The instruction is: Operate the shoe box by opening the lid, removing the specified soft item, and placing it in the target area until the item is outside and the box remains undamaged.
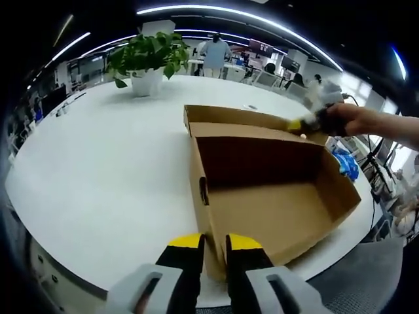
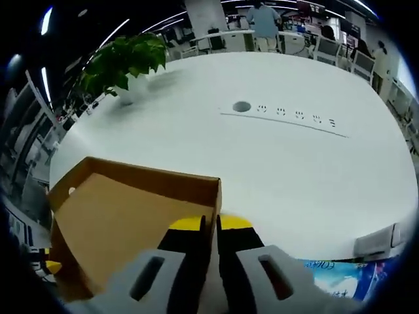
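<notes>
Scene: large white table (image 1: pixel 98 170) in an open office, people standing at the far side.
Box: brown cardboard shoe box (image 1: pixel 275 209) near the table's edge, open, inside looks bare in the left gripper view; oval finger hole in its near end wall.
Lid: cardboard lid (image 1: pixel 242 118) hinged along the box's far side, swung up and back.
Left gripper: left gripper (image 1: pixel 215 245) low in its own view, yellow-tipped jaws clenched on the box's near corner wall, cardboard edge between them.
Right gripper: right gripper (image 2: pixel 209 226) clamped onto the lid's edge, the thin cardboard pinched between the yellow tips; in the left gripper view it comes in from the right at the lid's far corner, a hand (image 1: pixel 347 120) around it.
Soft item: can't spot it in either view.
Plant: potted plant (image 1: pixel 147 59) in a white pot, far across the table, well apart from the box.
Table ports: round hole and row of sockets (image 2: pixel 288 114) in the tabletop beyond the lid.
Blue item: blue printed packet (image 2: pixel 334 275) at the table edge, right of the right gripper.
</notes>
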Action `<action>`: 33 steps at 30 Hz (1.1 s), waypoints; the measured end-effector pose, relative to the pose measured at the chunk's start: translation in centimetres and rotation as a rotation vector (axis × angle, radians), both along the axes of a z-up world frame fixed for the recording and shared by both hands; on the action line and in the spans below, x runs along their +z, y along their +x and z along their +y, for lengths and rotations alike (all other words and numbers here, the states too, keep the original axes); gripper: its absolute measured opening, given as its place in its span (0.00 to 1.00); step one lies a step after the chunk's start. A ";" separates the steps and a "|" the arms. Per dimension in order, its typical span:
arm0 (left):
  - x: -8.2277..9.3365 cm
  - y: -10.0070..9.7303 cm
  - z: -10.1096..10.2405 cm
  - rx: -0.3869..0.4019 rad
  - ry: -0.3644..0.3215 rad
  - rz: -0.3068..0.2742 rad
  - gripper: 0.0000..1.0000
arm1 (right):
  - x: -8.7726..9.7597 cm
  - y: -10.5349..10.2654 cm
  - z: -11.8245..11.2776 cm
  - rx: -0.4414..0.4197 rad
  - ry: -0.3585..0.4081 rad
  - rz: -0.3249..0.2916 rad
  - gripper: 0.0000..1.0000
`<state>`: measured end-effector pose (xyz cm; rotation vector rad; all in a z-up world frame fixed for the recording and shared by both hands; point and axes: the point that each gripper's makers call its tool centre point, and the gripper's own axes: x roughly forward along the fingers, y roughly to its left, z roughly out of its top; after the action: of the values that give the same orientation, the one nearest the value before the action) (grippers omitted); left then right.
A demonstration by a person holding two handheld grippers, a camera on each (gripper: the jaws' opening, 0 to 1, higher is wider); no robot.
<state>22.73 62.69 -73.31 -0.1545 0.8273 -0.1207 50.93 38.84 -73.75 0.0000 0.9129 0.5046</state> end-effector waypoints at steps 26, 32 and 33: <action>0.0 0.0 0.1 -0.006 0.017 0.003 0.10 | 8.9 -5.7 -1.9 0.014 0.027 -0.177 0.03; 0.0 0.0 0.1 -0.004 0.014 0.003 0.10 | 9.9 -5.1 -1.9 0.018 0.049 -0.207 0.03; 0.0 0.0 0.1 -0.004 0.014 0.003 0.10 | 10.2 -5.0 -1.9 0.025 0.050 -0.218 0.03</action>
<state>22.74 62.74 -73.29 -0.1398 0.8312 -0.1185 45.97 36.92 -63.57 -0.0203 0.6872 0.5390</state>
